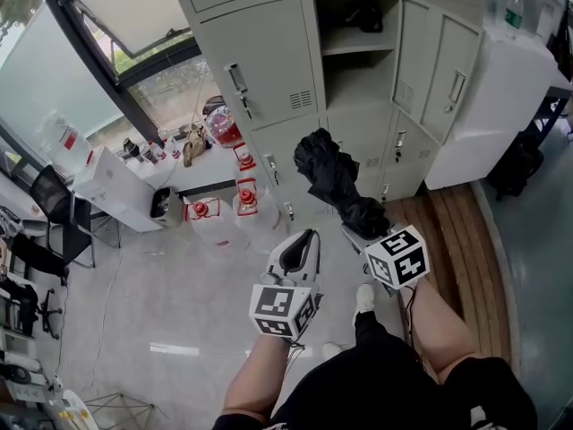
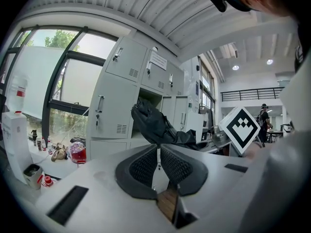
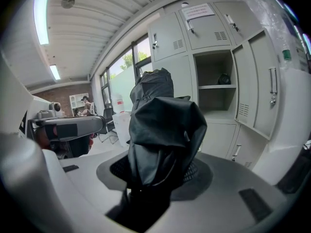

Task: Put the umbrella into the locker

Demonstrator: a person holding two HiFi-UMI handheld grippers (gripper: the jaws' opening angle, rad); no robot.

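My right gripper (image 1: 356, 227) is shut on a folded black umbrella (image 1: 332, 176), whose crumpled fabric sticks out ahead toward the grey lockers. In the right gripper view the umbrella (image 3: 163, 125) fills the jaws (image 3: 160, 173) and hides the pads. Beyond it stands an open locker compartment (image 1: 358, 65) with a shelf (image 3: 214, 87); its doors are swung wide. My left gripper (image 1: 304, 242) hangs beside the right one, shut with nothing in it; in the left gripper view its pads (image 2: 146, 165) touch. The umbrella (image 2: 155, 123) shows just past them.
The open locker door (image 1: 448, 79) stands out at the right, next to a white cabinet (image 1: 510, 106). A dark item (image 1: 367, 14) lies on the locker's upper shelf. Water jugs with red caps (image 1: 219, 218) stand on the floor at the left. A wooden platform (image 1: 458, 231) runs below the lockers.
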